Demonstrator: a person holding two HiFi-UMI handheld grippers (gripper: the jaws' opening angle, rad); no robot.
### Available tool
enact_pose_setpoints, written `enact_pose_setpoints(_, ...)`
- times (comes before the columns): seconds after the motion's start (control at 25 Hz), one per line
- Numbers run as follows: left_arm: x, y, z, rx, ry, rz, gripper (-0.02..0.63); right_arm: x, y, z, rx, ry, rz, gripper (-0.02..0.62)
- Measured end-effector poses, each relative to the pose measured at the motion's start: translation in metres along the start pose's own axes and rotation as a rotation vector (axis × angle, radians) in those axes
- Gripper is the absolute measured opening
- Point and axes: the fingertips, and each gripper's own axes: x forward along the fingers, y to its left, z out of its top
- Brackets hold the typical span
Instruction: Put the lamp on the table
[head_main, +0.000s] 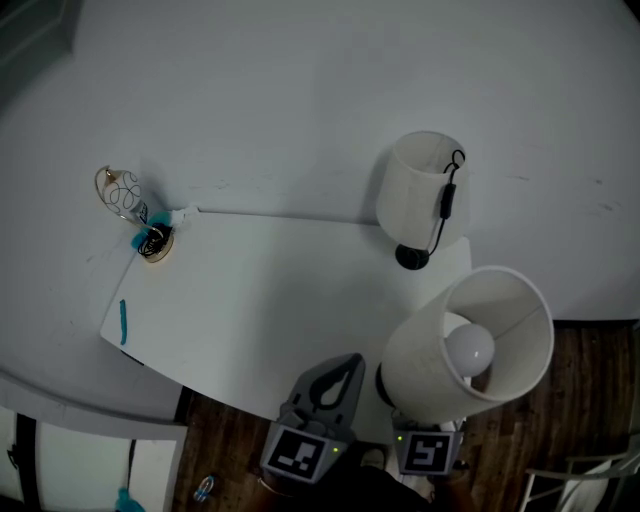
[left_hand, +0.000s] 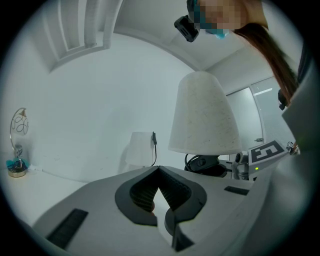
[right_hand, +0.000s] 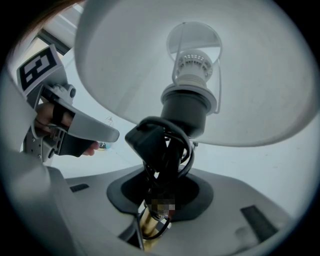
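My right gripper (right_hand: 157, 212) is shut on the brass stem of a lamp (right_hand: 187, 107), where a black cord is wound. The lamp stands upright; its white shade (head_main: 470, 345) and bulb (head_main: 470, 348) hang over the front right corner of the white table (head_main: 270, 300). The shade hides those jaws from the head view; only the marker cube (head_main: 428, 450) shows. Just left of the lamp my left gripper (head_main: 325, 385) is shut, with nothing between its jaws. In the left gripper view the held lamp (left_hand: 202, 115) rises at the right, beyond the left gripper (left_hand: 159, 170).
A second white-shaded lamp (head_main: 420, 190) with a black cord and base stands at the table's back right. A wire ornament (head_main: 125, 192) on a small teal-and-gold stand sits at the back left corner, and a teal pen (head_main: 123, 322) lies near the left edge. Wooden floor lies below the table front.
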Motion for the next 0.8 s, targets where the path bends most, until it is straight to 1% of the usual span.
enact_pose_setpoints(0.2,0.002,0.001,-0.002,-0.006,0.004,0.002,0.003,0.003,-0.001,-0.007,-0.007,0.0,0.004,0.11)
enact_pose_setpoints(0.4,0.002,0.004,-0.003,-0.005,0.009,0.004,0.003,0.005,-0.001,-0.015,-0.011,0.03,-0.001,0.11)
enact_pose_setpoints(0.8,0.003,0.011,-0.006,-0.008,0.017,0.012,0.003,0.015,-0.001,-0.021,0.005,0.019,-0.014,0.11)
